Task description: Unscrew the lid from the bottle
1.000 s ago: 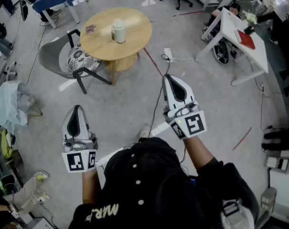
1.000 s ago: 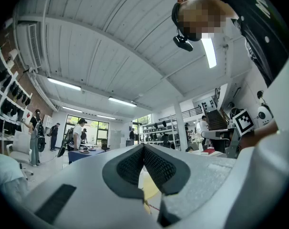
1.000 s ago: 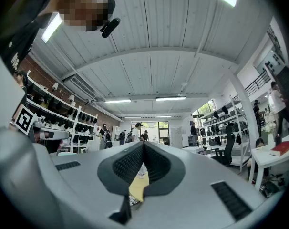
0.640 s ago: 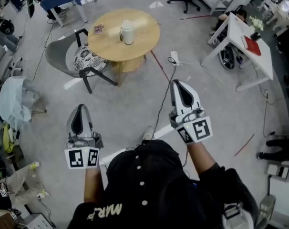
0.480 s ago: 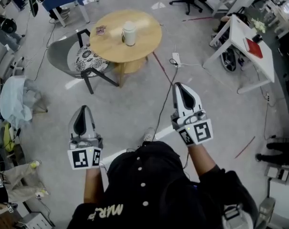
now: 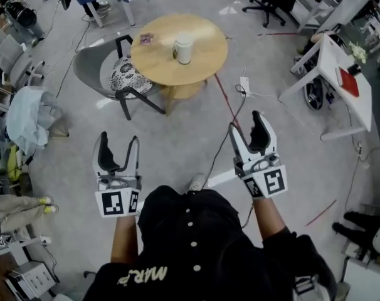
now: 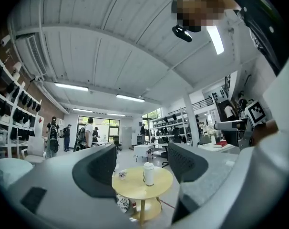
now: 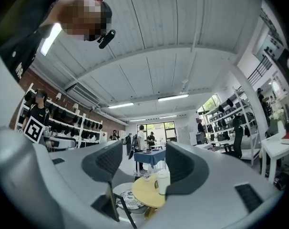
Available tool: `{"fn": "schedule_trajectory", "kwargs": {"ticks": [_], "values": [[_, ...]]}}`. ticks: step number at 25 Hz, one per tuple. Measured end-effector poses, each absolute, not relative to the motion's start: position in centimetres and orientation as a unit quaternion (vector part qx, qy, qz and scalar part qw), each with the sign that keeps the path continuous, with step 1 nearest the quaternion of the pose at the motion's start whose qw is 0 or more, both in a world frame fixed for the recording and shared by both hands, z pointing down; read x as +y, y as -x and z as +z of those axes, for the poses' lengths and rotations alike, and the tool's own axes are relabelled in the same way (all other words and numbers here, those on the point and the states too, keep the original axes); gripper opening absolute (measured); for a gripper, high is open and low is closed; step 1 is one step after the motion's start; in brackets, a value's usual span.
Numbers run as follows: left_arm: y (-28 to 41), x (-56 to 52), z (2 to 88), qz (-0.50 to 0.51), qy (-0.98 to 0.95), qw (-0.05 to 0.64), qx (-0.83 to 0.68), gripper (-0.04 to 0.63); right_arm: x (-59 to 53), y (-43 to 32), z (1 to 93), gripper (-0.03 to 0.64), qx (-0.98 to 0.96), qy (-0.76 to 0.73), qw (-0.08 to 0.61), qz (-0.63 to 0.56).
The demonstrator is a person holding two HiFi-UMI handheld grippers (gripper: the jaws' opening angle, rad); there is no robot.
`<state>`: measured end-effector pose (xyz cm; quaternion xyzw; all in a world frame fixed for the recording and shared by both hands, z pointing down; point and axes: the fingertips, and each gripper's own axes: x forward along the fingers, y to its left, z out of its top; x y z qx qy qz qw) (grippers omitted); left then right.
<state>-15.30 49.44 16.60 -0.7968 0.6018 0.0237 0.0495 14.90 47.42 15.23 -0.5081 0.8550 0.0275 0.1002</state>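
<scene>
Jaws of left gripper (image 6: 119, 144) and right gripper (image 6: 247, 128) have just opened, empty; upright bottle (image 6: 183, 49) stands far ahead, midway between them.

Bare grey concrete floor (image 6: 177, 137) lies open ahead of the left gripper (image 6: 119, 140) and right gripper (image 6: 246, 126), whose jaws have just been opening with nothing between them. It runs up to the round wooden table (image 6: 205, 58). A grey shell chair with patterned cushion (image 6: 91, 68) stands ahead-left, and a white rectangular desk (image 6: 334, 58) blocks the far right.

Head view looks steeply down; both gripper views look roughly level along their jaws; all three share the distant table (image 6: 205, 64) and bottle (image 6: 183, 47).
</scene>
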Motion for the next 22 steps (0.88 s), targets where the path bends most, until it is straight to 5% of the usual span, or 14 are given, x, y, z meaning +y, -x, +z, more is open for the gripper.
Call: {"fn": "schedule_trajectory", "kwargs": {"ticks": [16, 22], "values": [[12.6, 41.4, 18.5, 0.022, 0.813, 0.025, 0.581, 0.324, 39.2, -17.0, 18.3, 0.264, 0.857, 0.511, 0.064, 0.023], [13.1, 35.5, 18.6, 0.026, 0.820, 0.022, 0.571, 0.322, 33.5, -15.8, 16.4, 0.258, 0.852, 0.514, 0.099, 0.010]]}}
